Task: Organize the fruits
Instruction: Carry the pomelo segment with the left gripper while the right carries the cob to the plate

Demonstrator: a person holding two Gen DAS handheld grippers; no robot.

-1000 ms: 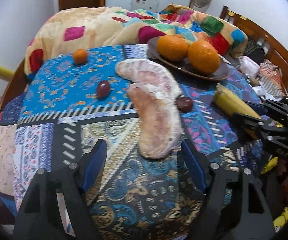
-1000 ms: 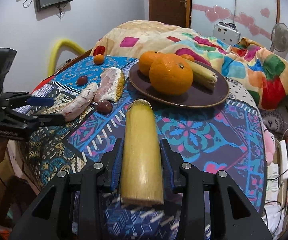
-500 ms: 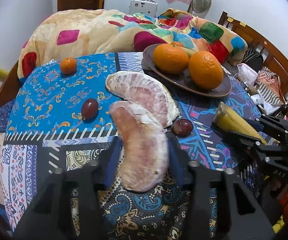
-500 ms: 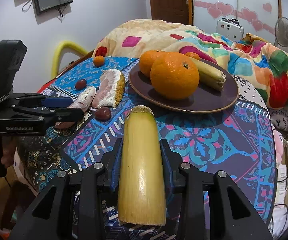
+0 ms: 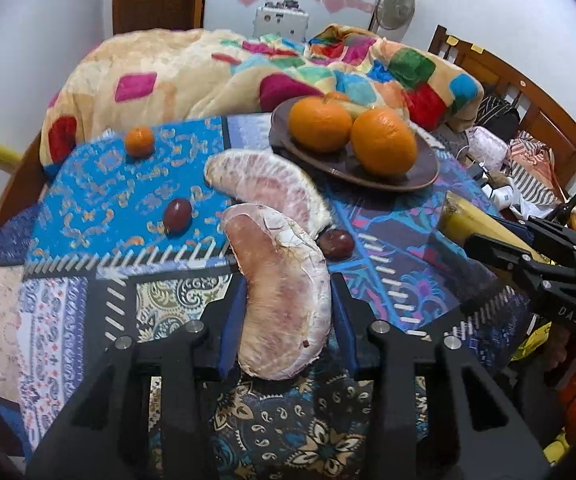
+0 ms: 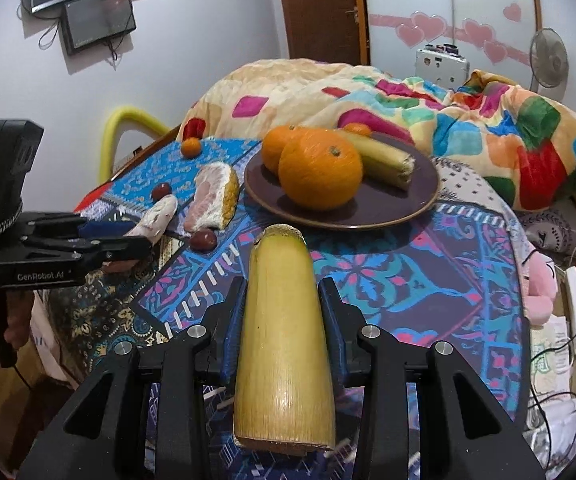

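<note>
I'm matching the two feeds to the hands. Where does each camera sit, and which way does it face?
Left wrist: on the left gripper, looking down along its jaws, shut on a pomelo segment; right gripper at the right edge.
Right wrist: on the right gripper, jaws shut on a sugarcane piece; left gripper at left.
Shared: brown plate, oranges.

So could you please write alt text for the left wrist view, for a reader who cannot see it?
The left gripper is shut on a peeled pomelo segment above a patterned cloth. Beyond lie a second segment, two dark red fruits, a small orange and a brown plate with two oranges.
</note>
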